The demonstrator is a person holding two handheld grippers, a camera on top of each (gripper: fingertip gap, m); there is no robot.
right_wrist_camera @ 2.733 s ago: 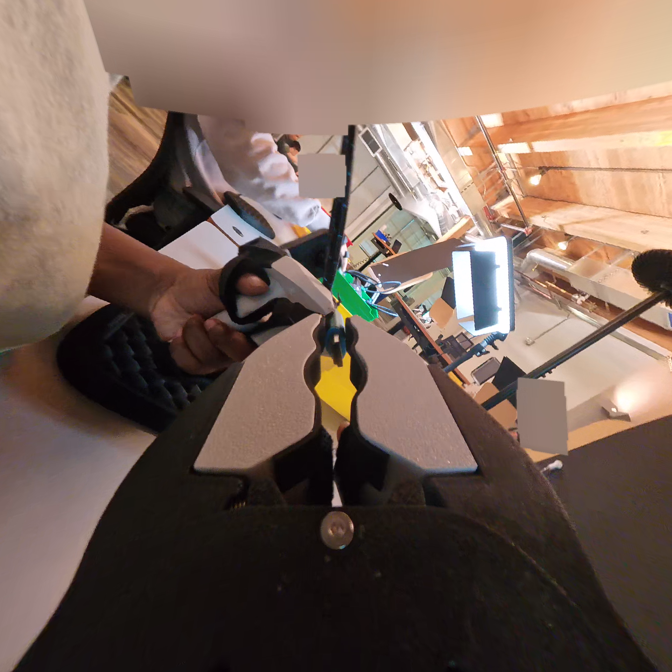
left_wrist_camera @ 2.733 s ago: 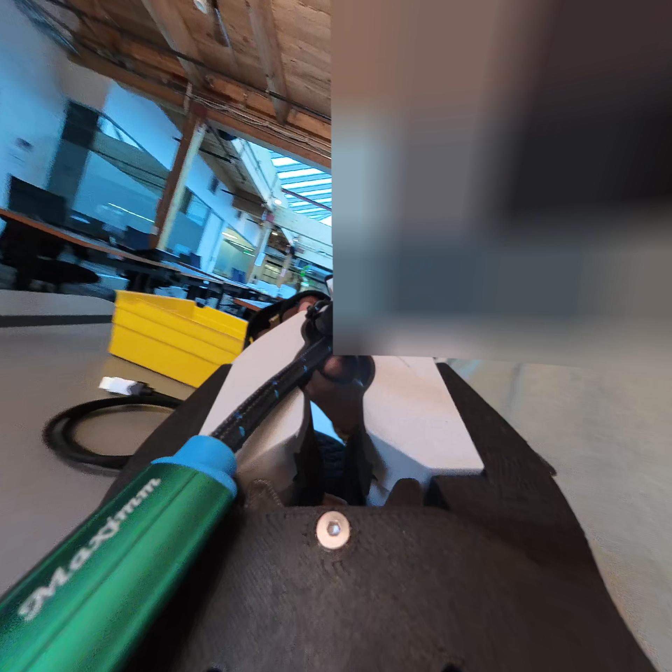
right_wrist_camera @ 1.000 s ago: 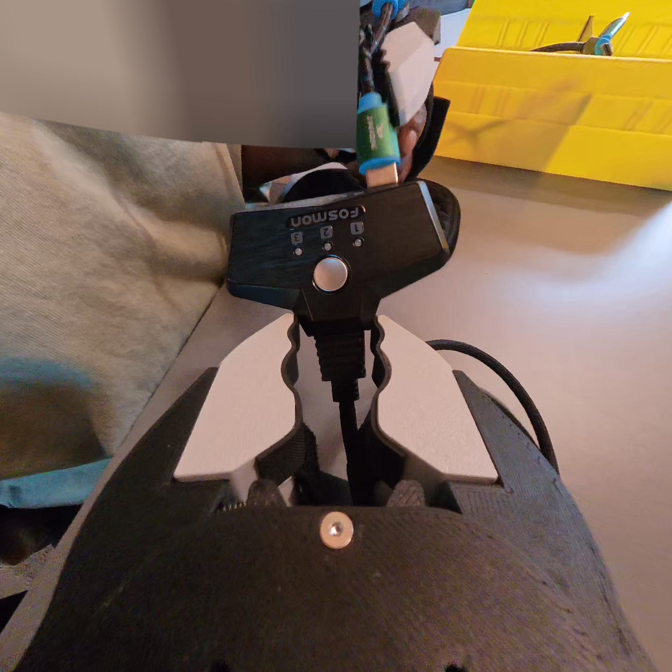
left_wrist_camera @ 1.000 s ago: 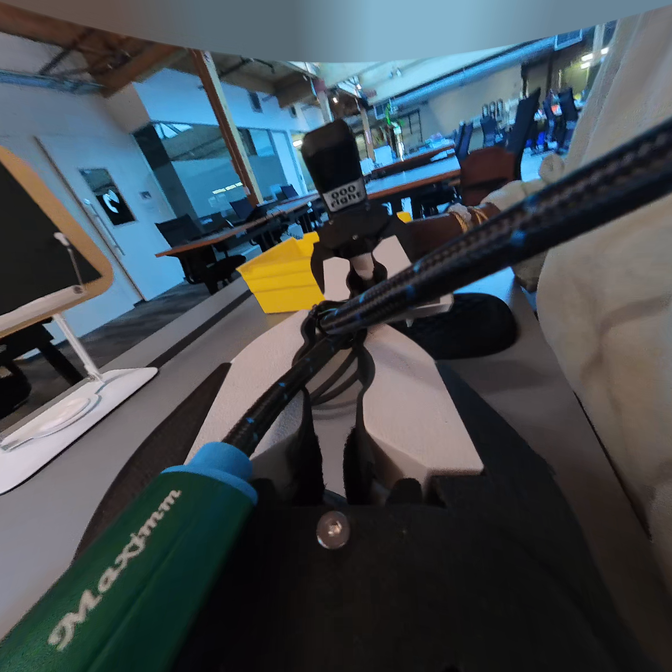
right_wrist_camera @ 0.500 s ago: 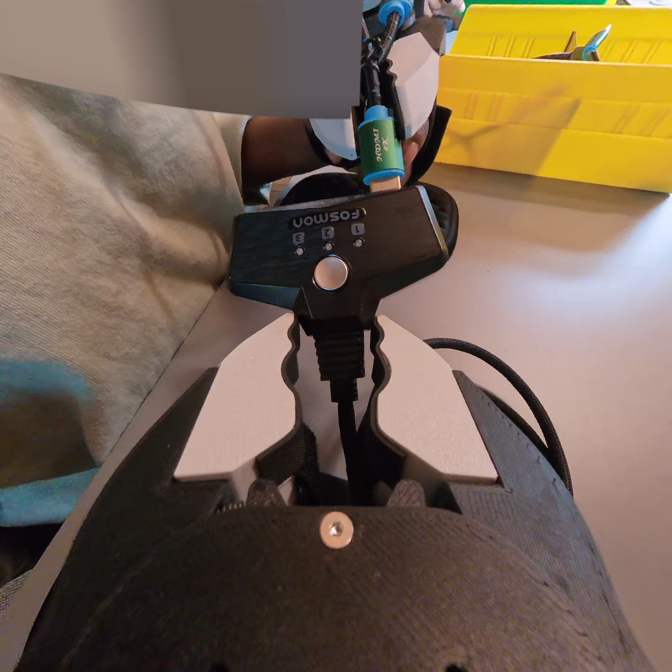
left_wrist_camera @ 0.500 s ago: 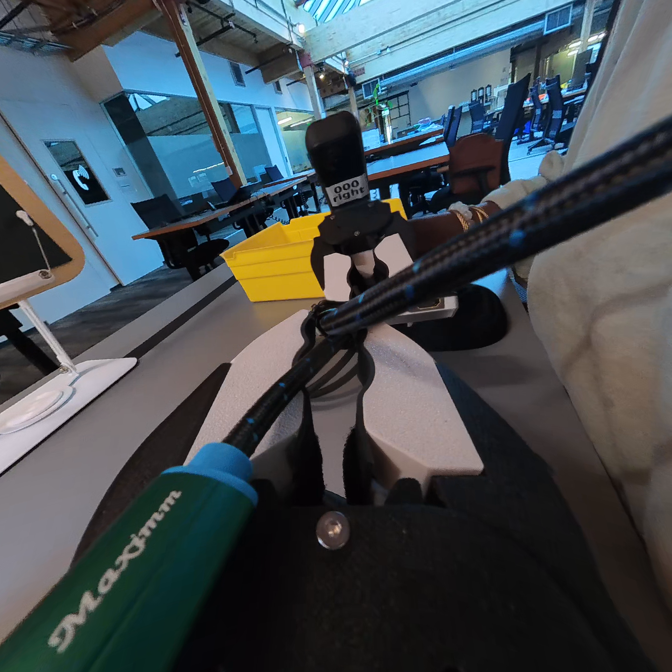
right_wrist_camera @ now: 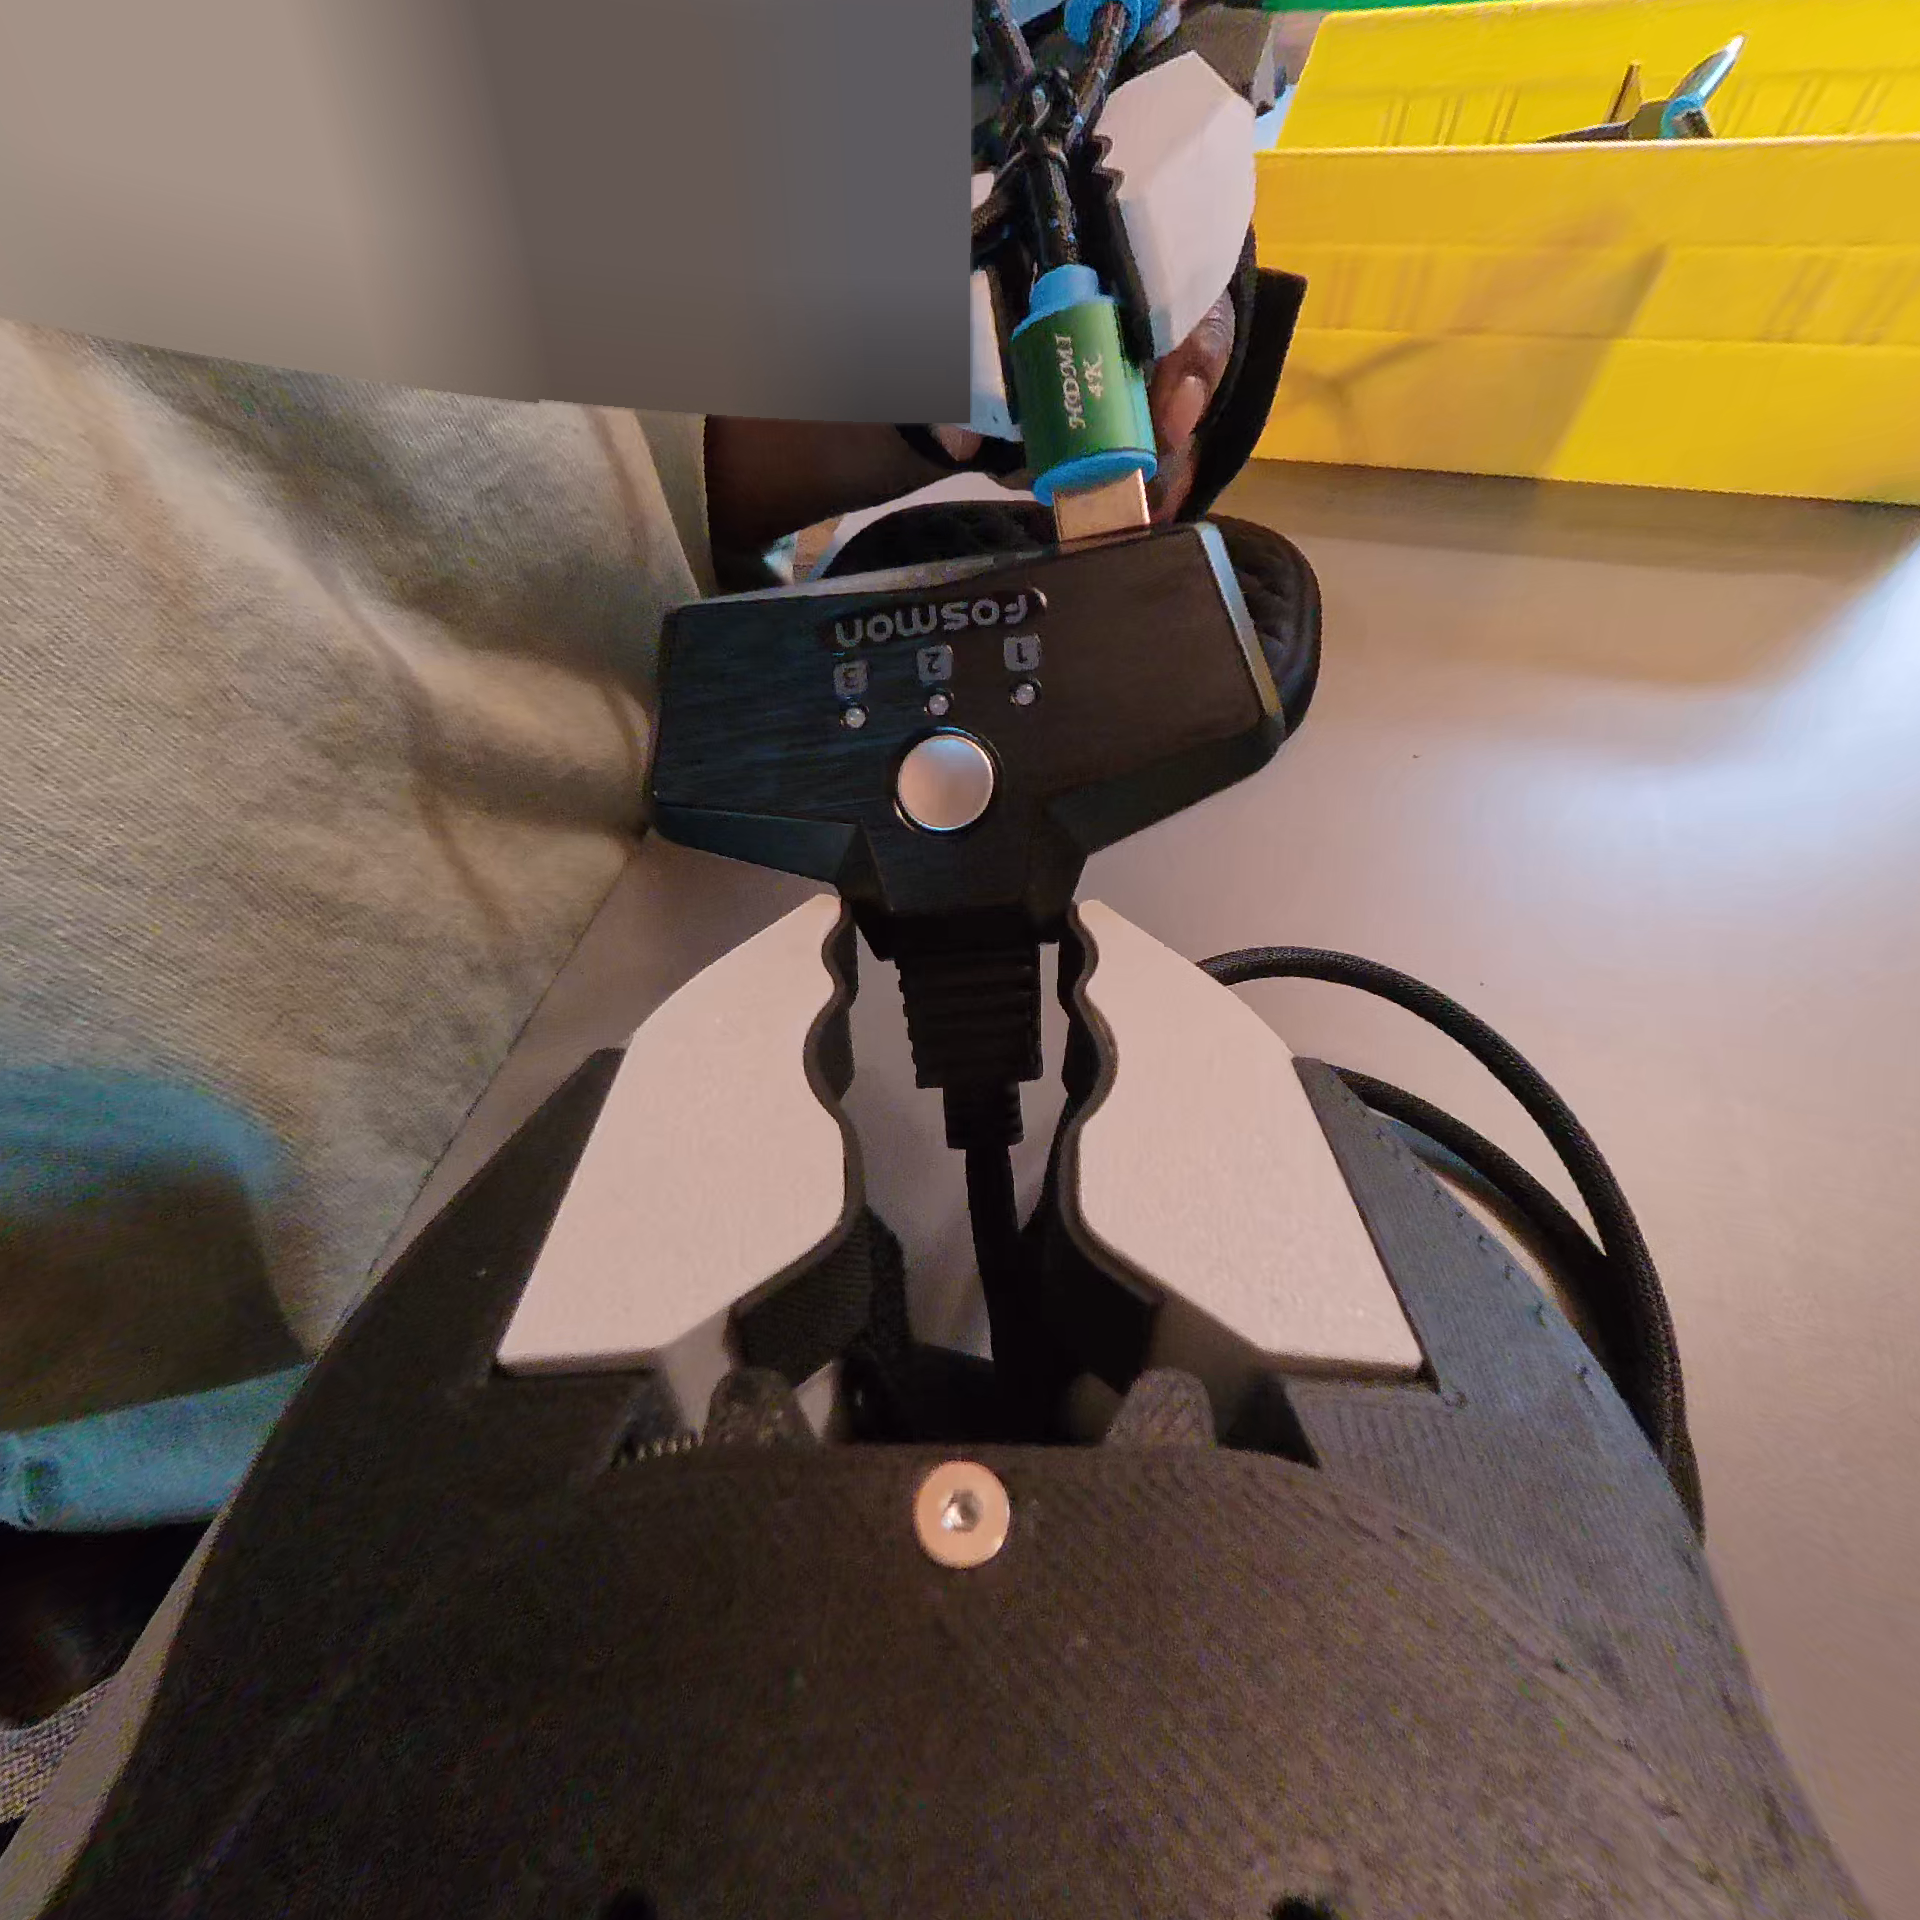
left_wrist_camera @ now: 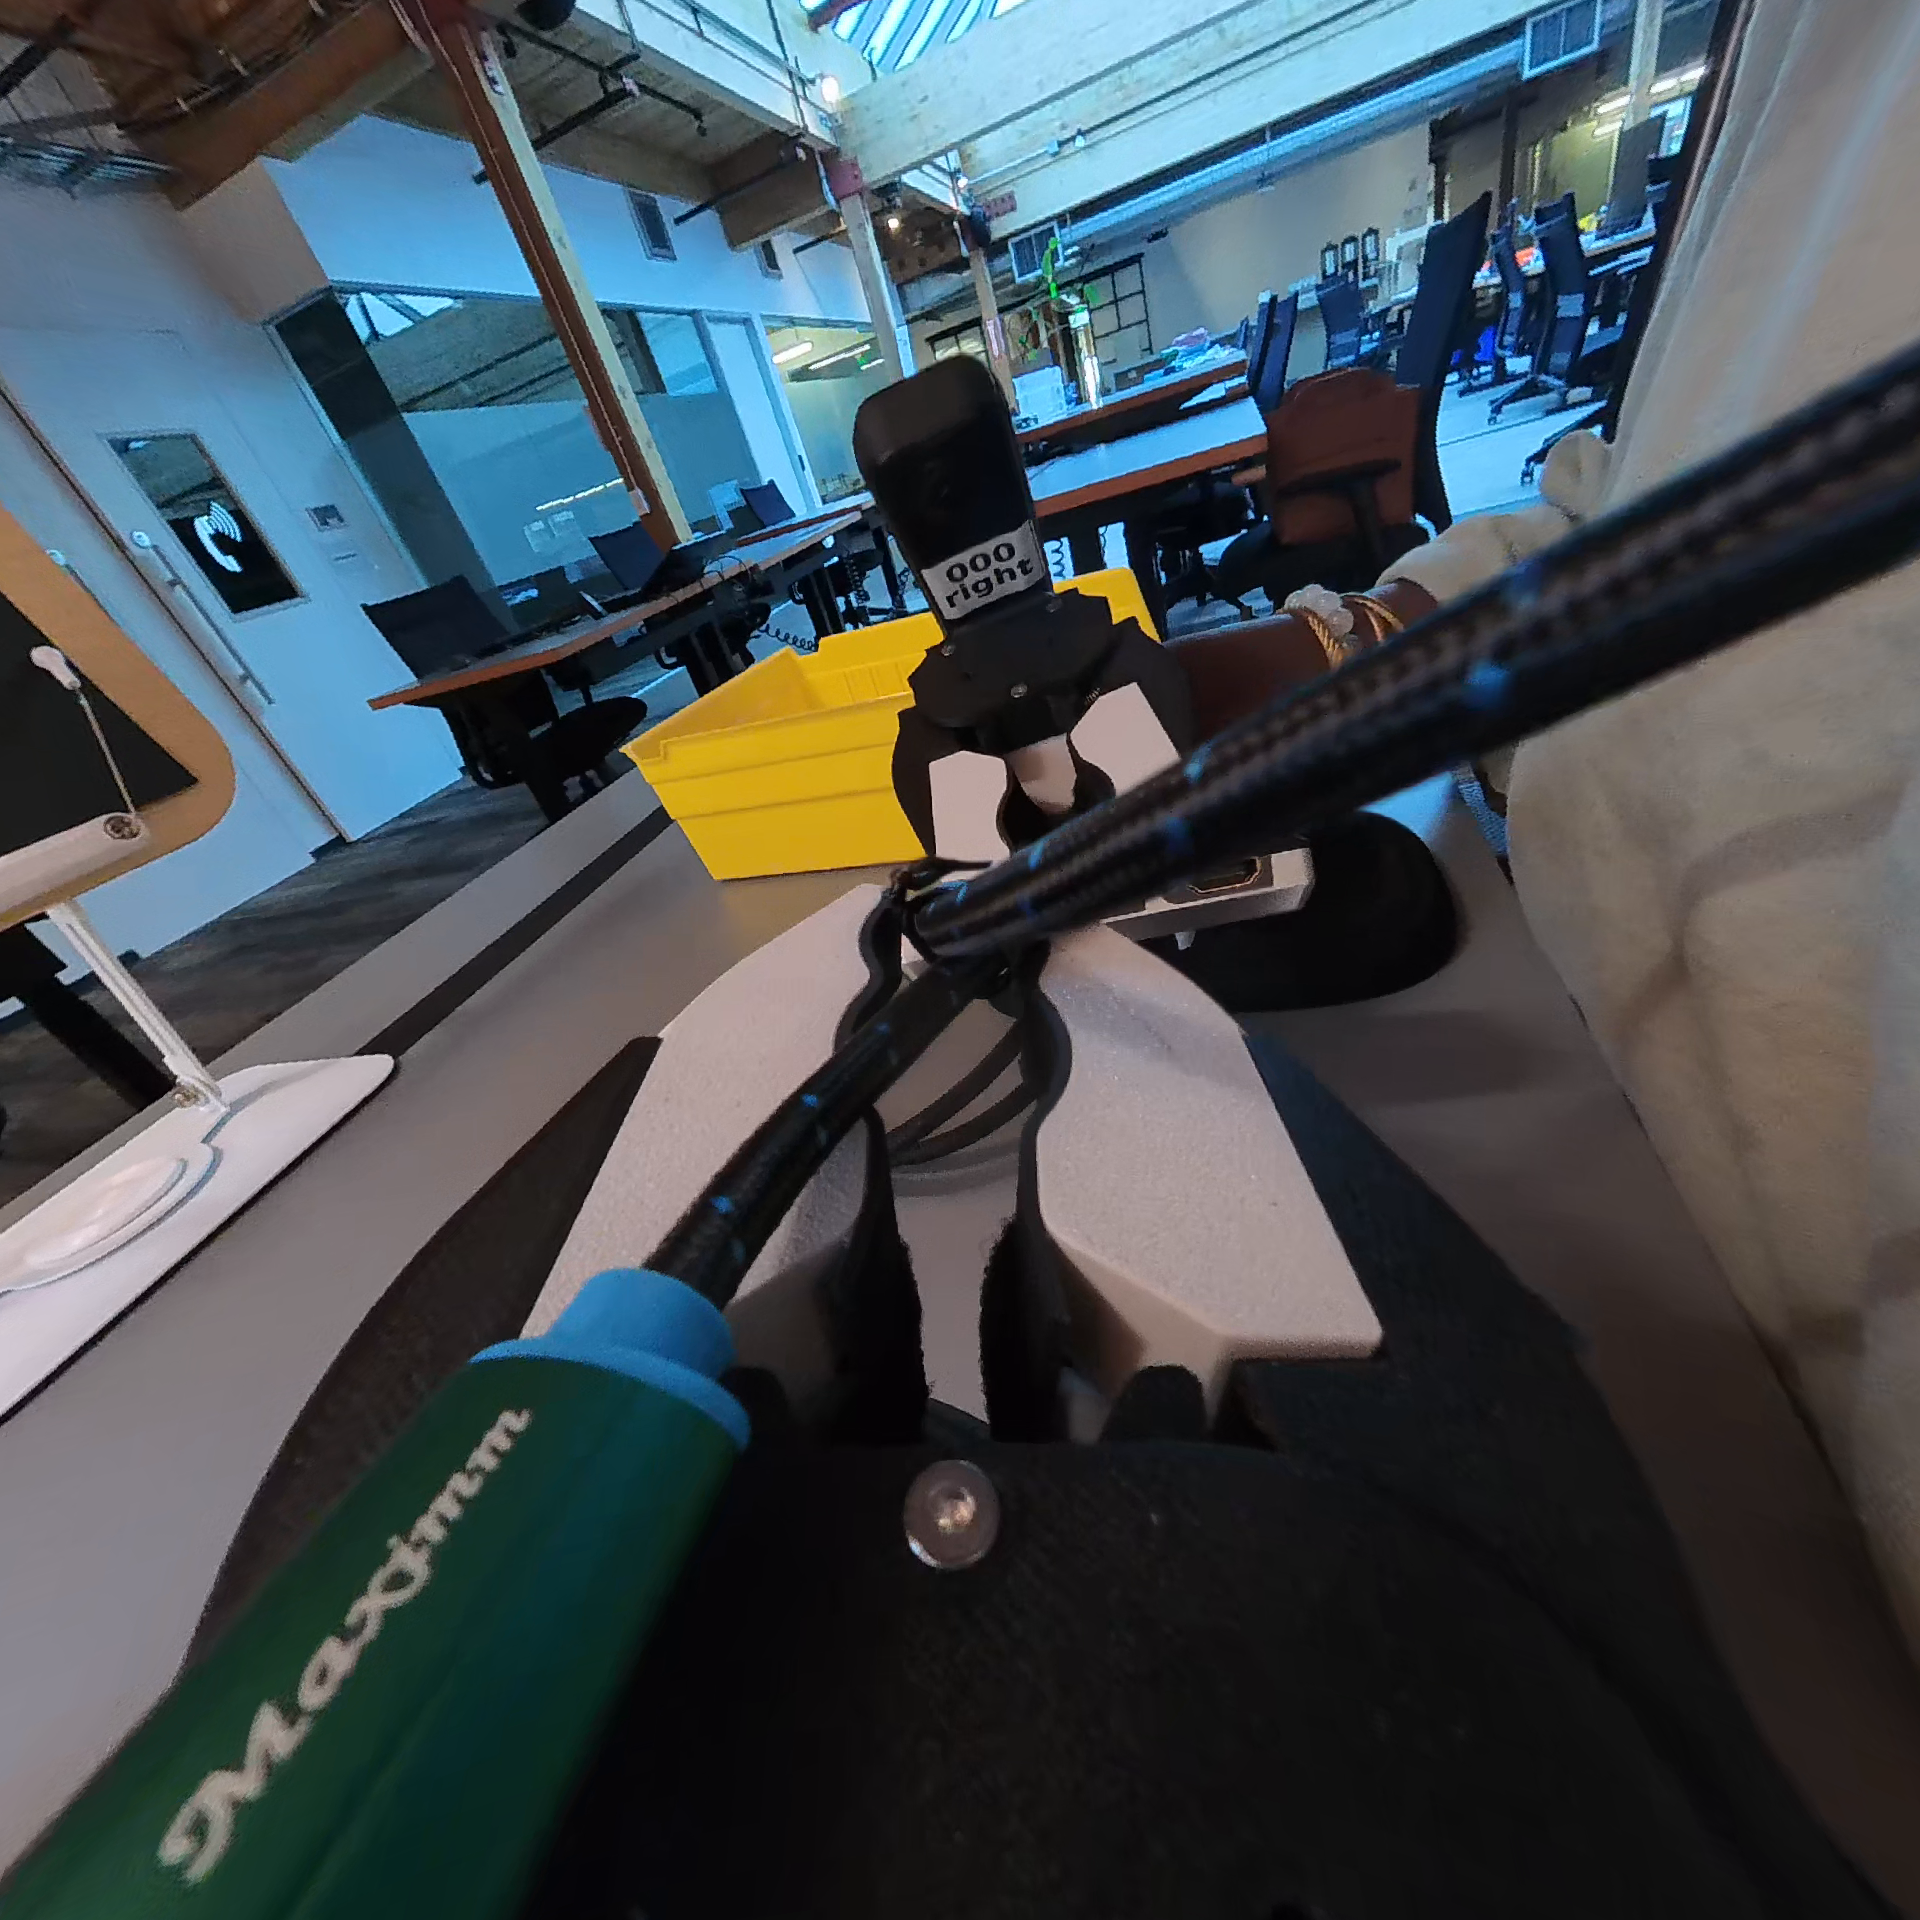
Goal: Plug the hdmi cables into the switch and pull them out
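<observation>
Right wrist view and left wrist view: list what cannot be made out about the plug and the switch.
- Right wrist view: the green plug's metal tip meets the switch's far edge; the switch body hides the ports, so seating depth is unknown.
- Right wrist view: the left gripper is partly behind a blur patch and cut off by the top edge.
- Left wrist view: the braided cable crosses the switch, leaving one port visible.

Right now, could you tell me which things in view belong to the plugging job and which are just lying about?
For the job:
- black switch, its neck in the right gripper
- green HDMI plug on the braided cable, pinched in the left gripper

Lying about:
- yellow bin holding pliers
- framed board on a white stand
- black pad
</observation>
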